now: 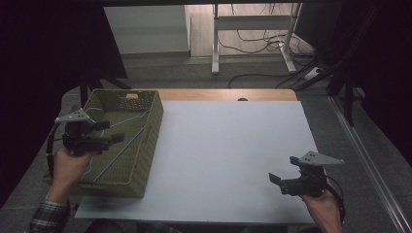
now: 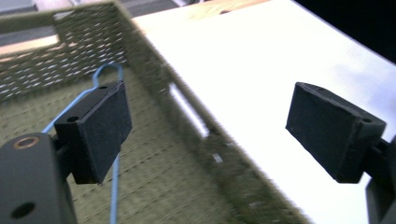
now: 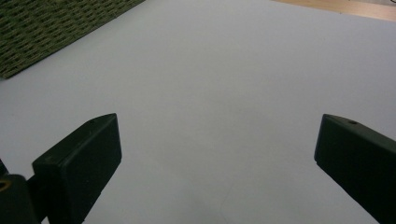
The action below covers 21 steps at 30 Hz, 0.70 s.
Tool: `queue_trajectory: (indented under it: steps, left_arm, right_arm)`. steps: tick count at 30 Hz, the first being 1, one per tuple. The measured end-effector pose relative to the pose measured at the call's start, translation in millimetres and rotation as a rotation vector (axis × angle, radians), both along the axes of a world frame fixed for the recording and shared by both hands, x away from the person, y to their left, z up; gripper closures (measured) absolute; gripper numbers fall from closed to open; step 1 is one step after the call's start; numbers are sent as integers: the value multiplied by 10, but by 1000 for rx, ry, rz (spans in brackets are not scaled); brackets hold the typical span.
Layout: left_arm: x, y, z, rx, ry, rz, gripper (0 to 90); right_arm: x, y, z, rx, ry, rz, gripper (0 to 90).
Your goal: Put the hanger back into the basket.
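The blue hanger (image 1: 116,141) lay lengthwise in the green basket (image 1: 145,145), hook far; left gripper (image 1: 112,132) and right gripper (image 1: 275,181) both gaped apart

Left hand-held gripper (image 1: 111,131) and right hand-held gripper (image 1: 277,180) both gape wide, empty.

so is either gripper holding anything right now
No, nothing is held. The left gripper and the right gripper both have their jaws open and empty.
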<state>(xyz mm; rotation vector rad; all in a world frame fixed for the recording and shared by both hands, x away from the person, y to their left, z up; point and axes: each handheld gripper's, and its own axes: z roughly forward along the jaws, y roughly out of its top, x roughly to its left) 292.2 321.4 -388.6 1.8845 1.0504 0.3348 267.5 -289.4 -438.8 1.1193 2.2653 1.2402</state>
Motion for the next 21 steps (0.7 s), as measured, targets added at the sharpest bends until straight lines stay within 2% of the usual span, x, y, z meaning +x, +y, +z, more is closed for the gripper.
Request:
queue_trajectory:
  steps: [2, 9, 11, 16, 21]
  left_arm:
    - [-86, -93, 7, 7, -24, -21, 89]
    - [-210, -248, -59, 23, -34, -48, 62]
    - [-246, -289, -94, 25, -37, -56, 51]
    - [-362, -388, -225, 11, -62, -58, 34]
    - [-427, -444, -327, -10, -70, -57, 32]
  right_arm:
    - [-15, -7, -2, 0, 2, -1, 0]
    - [-43, -17, -3, -9, 2, -2, 0]
    - [-57, -17, -8, -28, 2, 2, 0]
    - [-83, -22, -10, -32, 2, 1, 0]
    - [-100, -29, -12, -36, 4, -1, 0]
